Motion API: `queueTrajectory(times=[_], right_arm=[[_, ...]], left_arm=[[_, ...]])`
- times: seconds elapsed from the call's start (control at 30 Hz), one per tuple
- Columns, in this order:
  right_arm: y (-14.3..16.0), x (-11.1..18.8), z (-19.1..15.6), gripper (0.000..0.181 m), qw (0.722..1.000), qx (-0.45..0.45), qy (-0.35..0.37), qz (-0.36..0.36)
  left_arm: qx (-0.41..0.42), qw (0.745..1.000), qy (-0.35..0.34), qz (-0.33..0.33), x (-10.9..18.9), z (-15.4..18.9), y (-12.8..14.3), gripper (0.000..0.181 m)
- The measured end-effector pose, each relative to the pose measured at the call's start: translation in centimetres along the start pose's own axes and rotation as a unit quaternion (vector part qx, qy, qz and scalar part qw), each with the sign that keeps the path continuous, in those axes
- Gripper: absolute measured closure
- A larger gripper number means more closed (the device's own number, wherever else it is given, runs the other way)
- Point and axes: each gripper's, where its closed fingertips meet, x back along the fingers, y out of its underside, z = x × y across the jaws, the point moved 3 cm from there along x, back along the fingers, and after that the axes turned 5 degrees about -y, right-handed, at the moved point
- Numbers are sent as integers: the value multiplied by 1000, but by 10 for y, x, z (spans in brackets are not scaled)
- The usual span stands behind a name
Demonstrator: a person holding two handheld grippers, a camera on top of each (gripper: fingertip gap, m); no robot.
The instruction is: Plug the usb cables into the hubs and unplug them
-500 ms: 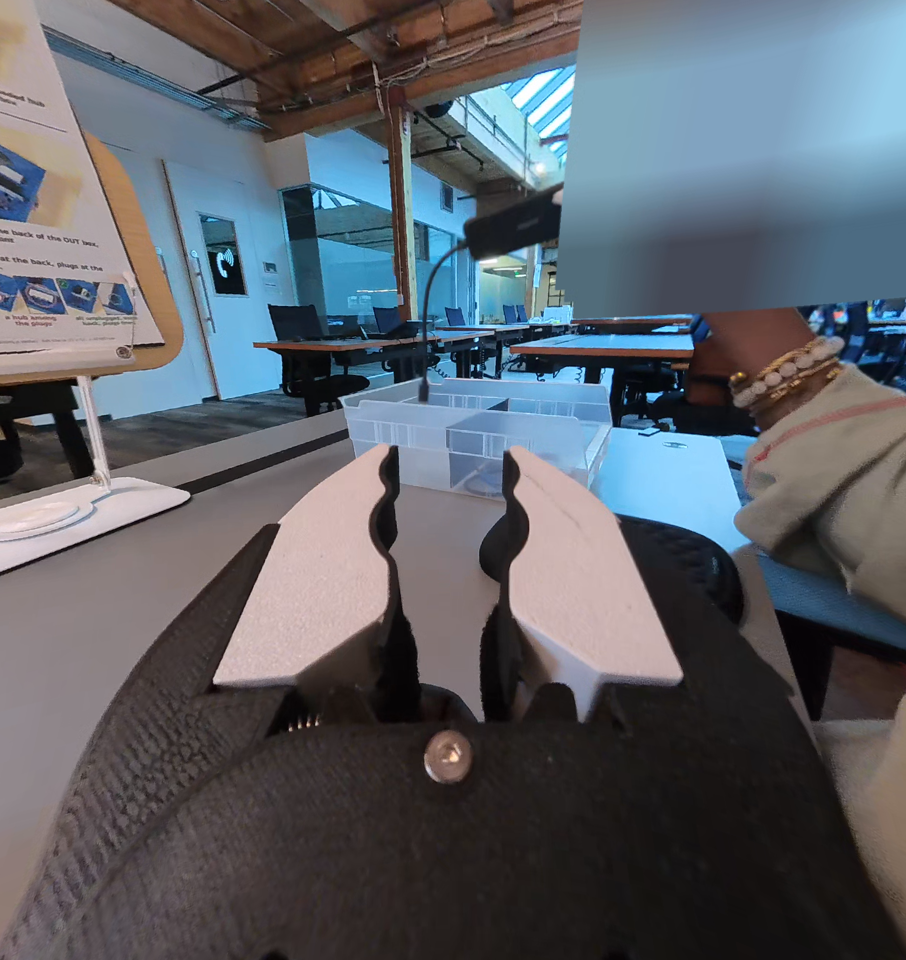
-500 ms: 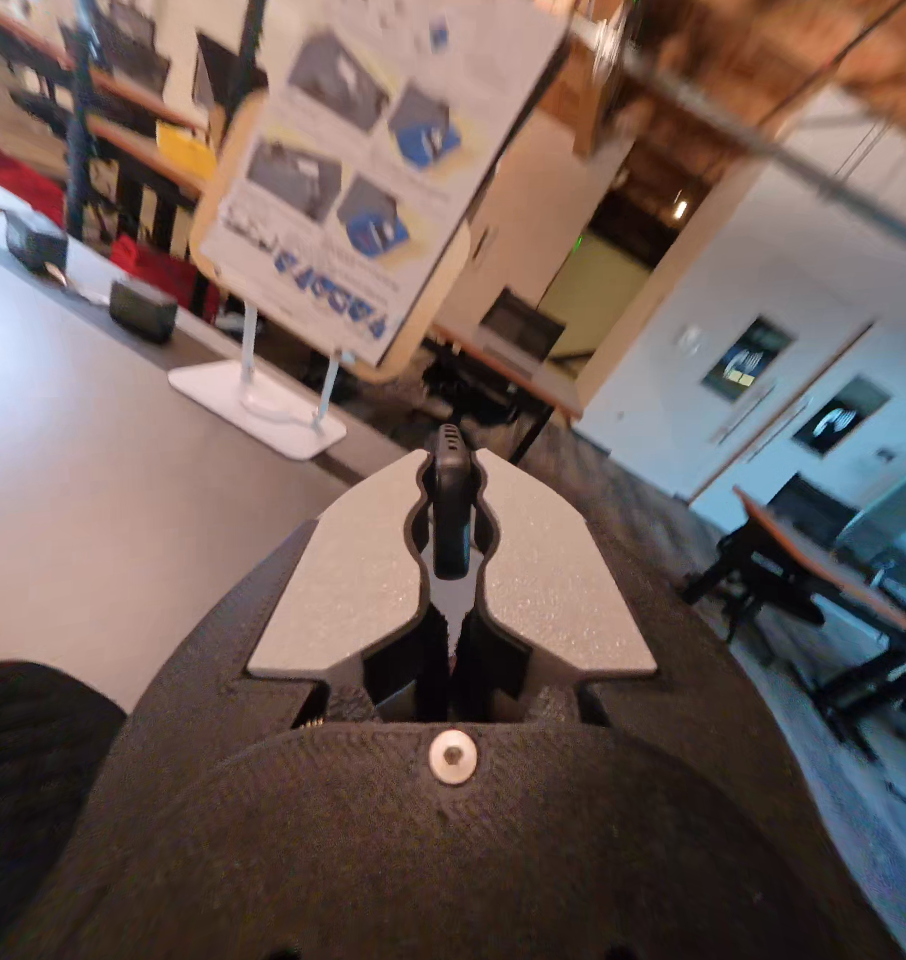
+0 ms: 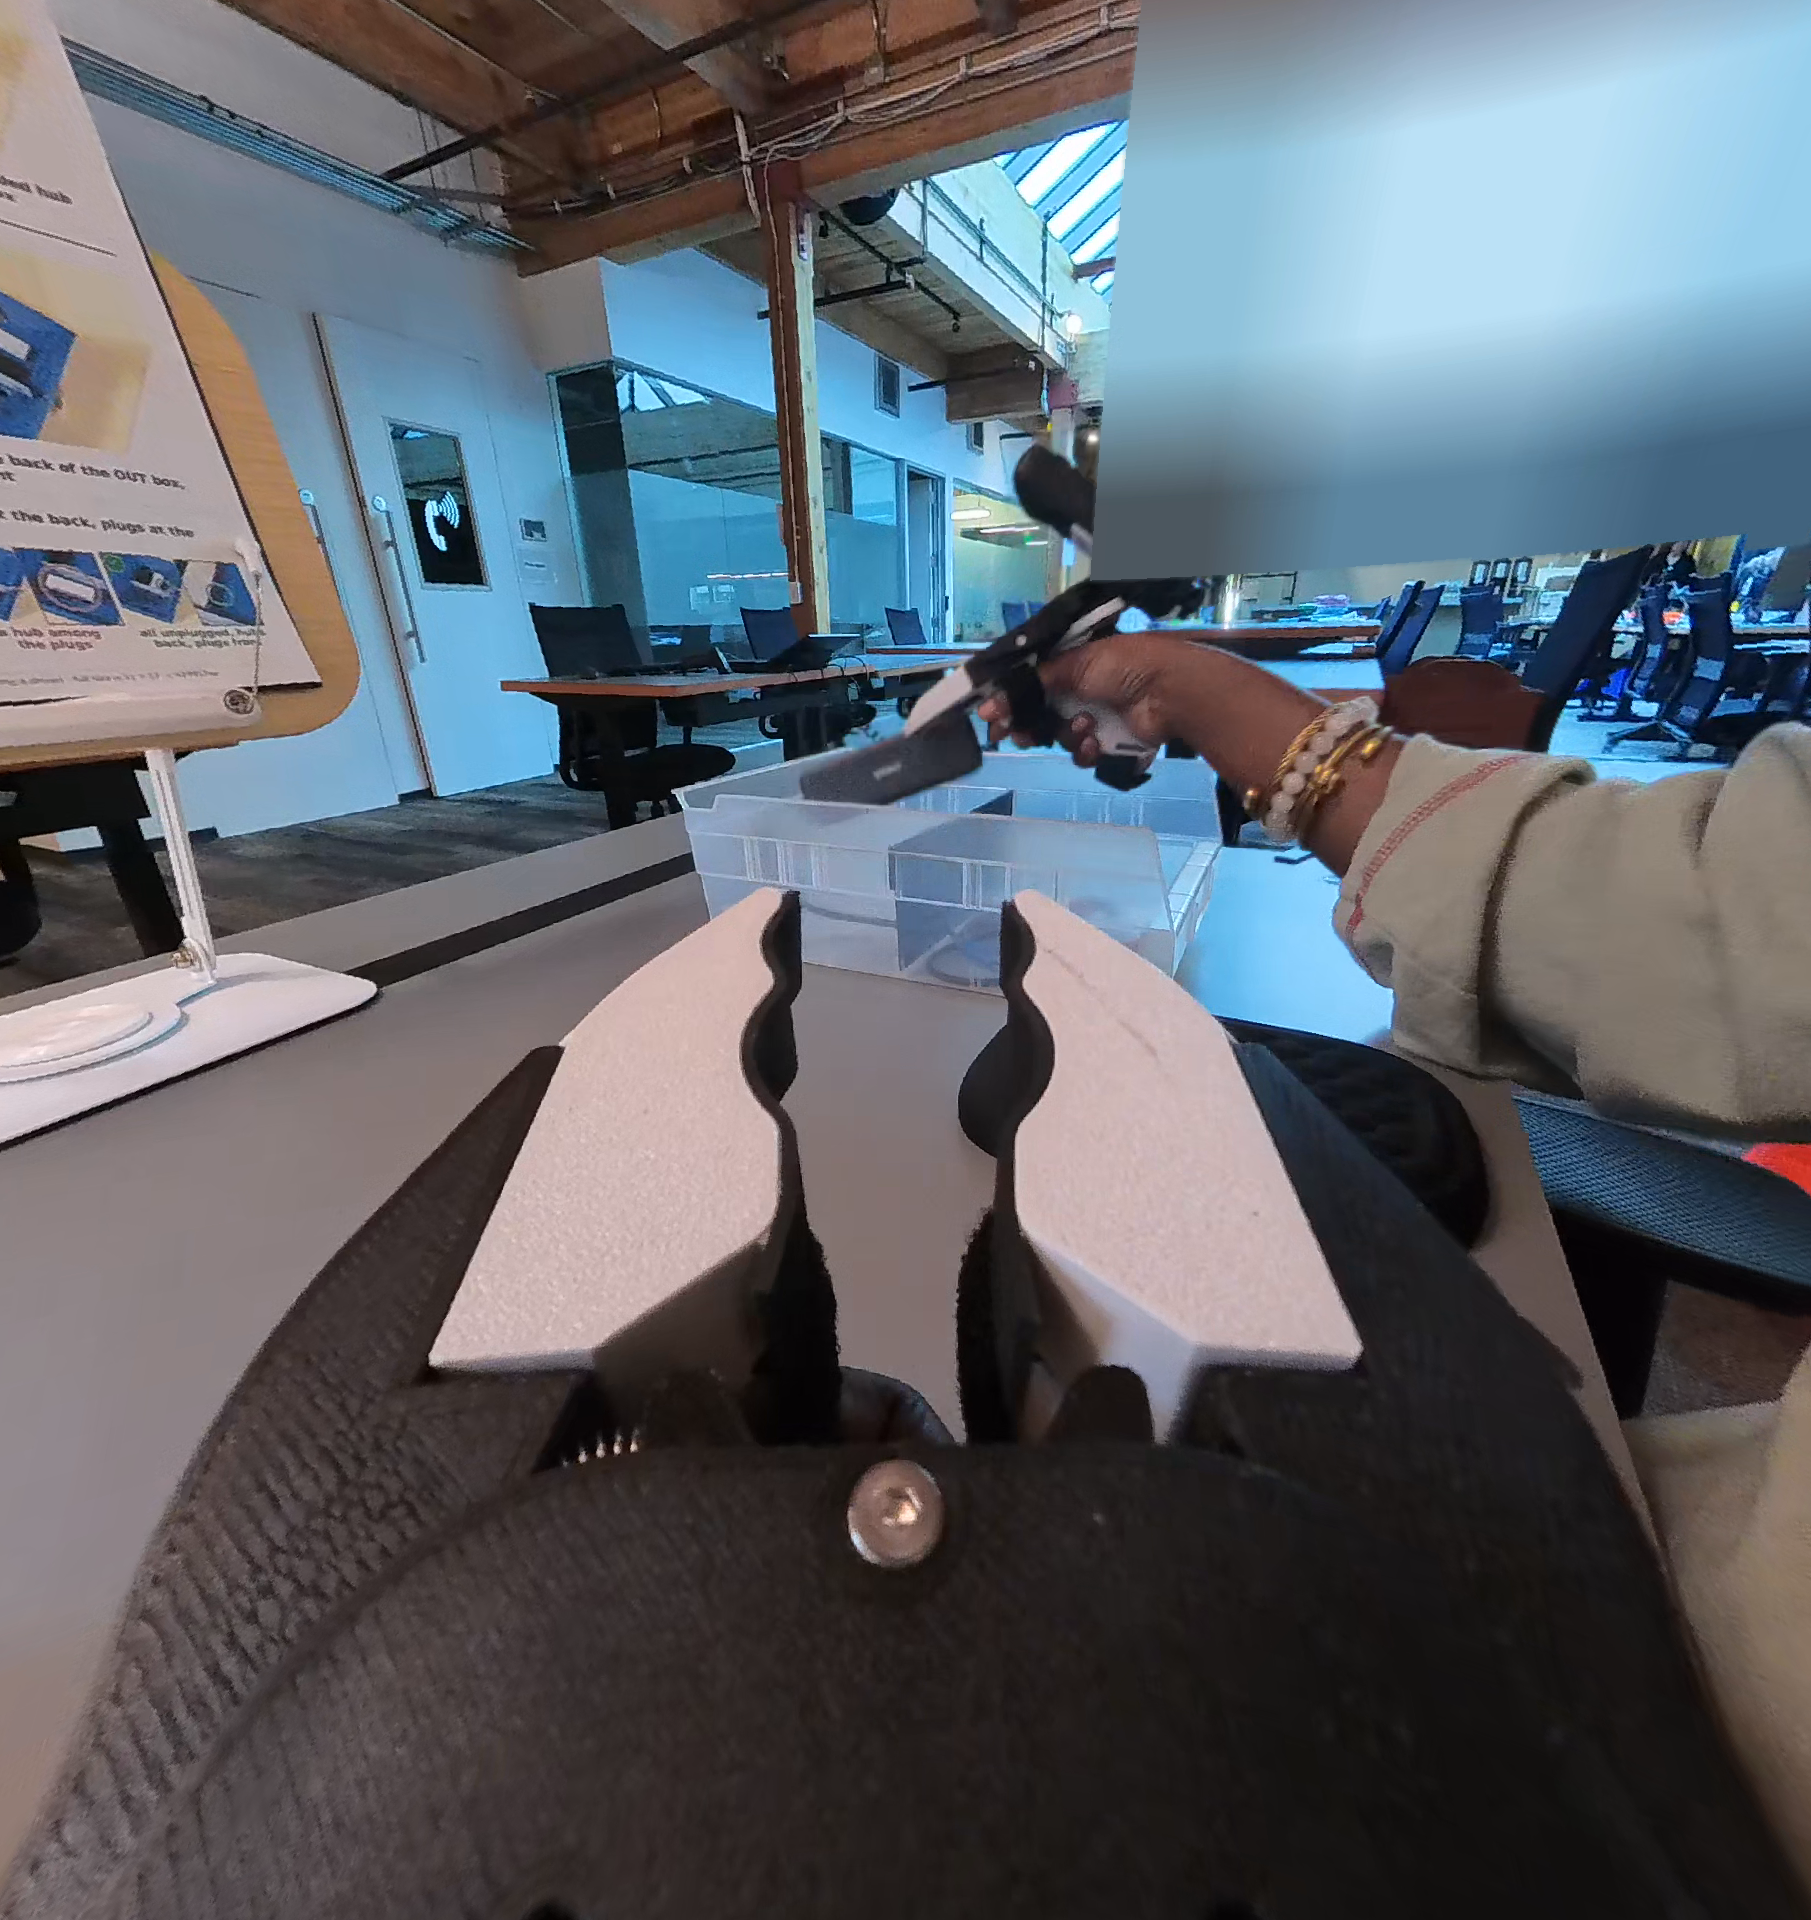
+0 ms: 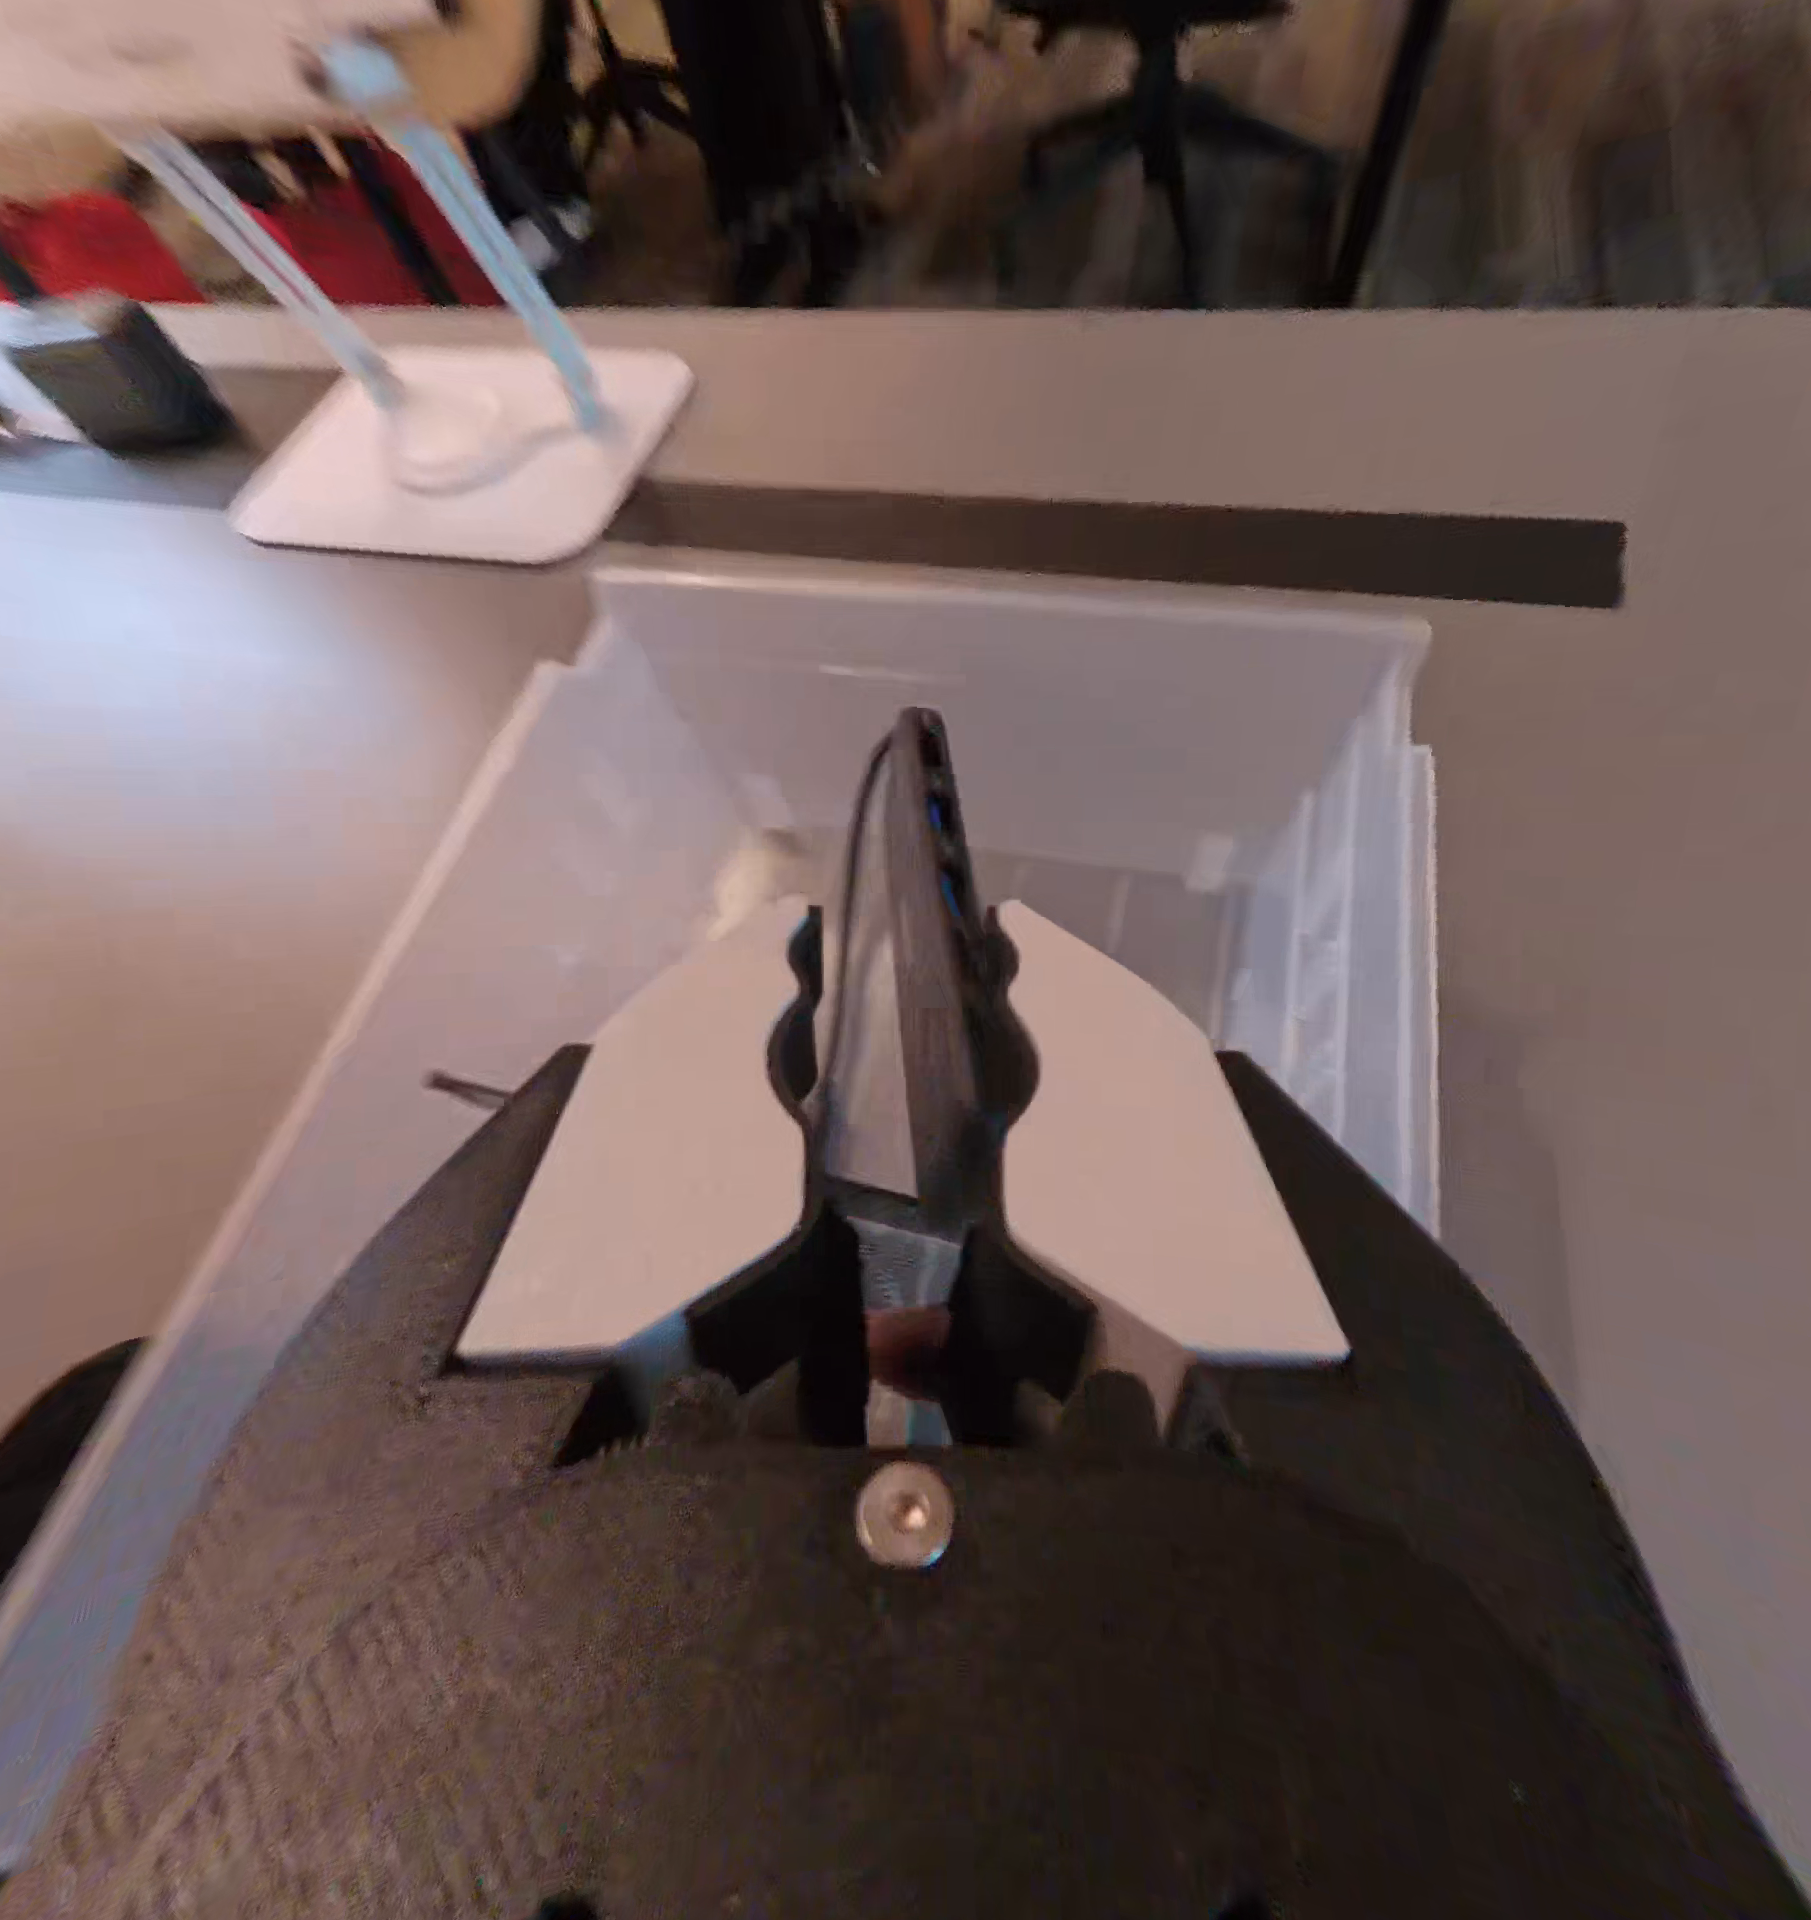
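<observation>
My right gripper (image 4: 901, 925) is shut on a slim black USB hub (image 4: 916, 935) with blue ports along one edge. It holds the hub over the far compartment of a clear plastic divided bin (image 4: 1327, 935). In the left wrist view the right gripper (image 3: 958, 717) holds the hub (image 3: 890, 774) tilted just above the bin (image 3: 828, 862). My left gripper (image 3: 896, 914) is open and empty, low over the grey table (image 3: 205, 1195), a short way in front of the bin.
An instruction sign on a white stand (image 3: 101, 1029) is at the left; its base also shows in the right wrist view (image 4: 465, 457). A small black box (image 4: 111, 384) sits at the far left. A person's sleeve (image 3: 1607, 914) reaches in from the right. Spacing between my two grippers at the tips: around 40 cm.
My right gripper has swung down with the hub from high up to just over the bin. My left gripper has stayed in place and open.
</observation>
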Motion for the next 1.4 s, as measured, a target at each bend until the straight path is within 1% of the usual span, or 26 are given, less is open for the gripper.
queueTrajectory(times=[0.1,0.17,0.23,0.3,0.37,0.43,0.5,0.6,0.67,0.7,0.73,0.8,0.87,0.93,1.0,1.03,1.1,1.13,1.17,1.2,1.23,1.27,1.3,1.33,1.37,1.4], right_arm=[[5,-7,13,140,998,26,54,-14],[0,-2,11,136,996,48,81,3],[-11,7,1,136,993,74,90,35],[-21,21,-18,136,989,97,90,68],[-32,37,-54,137,984,118,59,117],[-39,54,-105,139,974,144,-6,177],[-37,70,-162,142,954,174,-82,230],[-13,77,-238,144,916,226,-176,281],[14,65,-271,147,901,251,-211,285],[29,53,-279,147,899,257,-222,275],[45,39,-284,147,902,256,-230,260],[72,11,-283,147,917,224,-239,229],[91,-6,-280,151,927,184,-248,214],[89,-3,-279,150,924,184,-245,228],[87,1,-278,152,918,183,-251,247],[86,2,-276,152,918,171,-255,251],[83,4,-270,155,919,145,-255,265],[82,5,-267,156,919,131,-254,270],[81,6,-264,156,919,119,-257,276],[80,7,-263,156,917,110,-260,281],[80,8,-261,157,916,103,-262,286],[79,9,-259,157,916,96,-262,290],[78,9,-258,157,916,90,-261,293],[78,9,-257,157,916,87,-260,294],[78,9,-257,158,916,86,-259,294],[78,9,-257,157,916,86,-258,293]], left_arm=[[1,1000,1,-2,0,0,1,145],[3,1000,0,-1,0,-1,1,145],[6,1000,0,0,0,-1,0,145],[5,1000,0,-1,0,-1,0,145],[0,1000,0,-2,0,0,1,145],[-6,1000,1,-6,-1,1,2,145],[-10,1000,1,-7,-1,2,2,145],[-12,1000,0,-6,-1,2,2,145],[-12,1000,0,-5,0,2,2,145],[-12,1000,0,-4,0,2,2,145],[-13,1000,0,-4,0,2,2,145],[-13,1000,0,-2,0,3,1,145],[-13,1000,1,0,1,3,0,145],[-5,1000,3,9,2,3,-6,145],[13,999,10,41,9,3,-26,143],[15,998,-2,56,15,-1,-40,142],[-3,996,-56,73,35,-17,-70,140],[-16,992,-107,71,48,-33,-83,140],[-26,983,-175,57,65,-54,-92,140],[-36,968,-245,38,85,-76,-99,140],[-47,947,-317,12,108,-99,-101,140],[-65,919,-389,-25,134,-122,-100,140],[-87,881,-459,-70,162,-144,-95,138],[-103,844,-515,-111,187,-161,-90,136],[-98,821,-545,-141,204,-173,-84,136],[-71,815,-549,-170,213,-182,-74,136]])
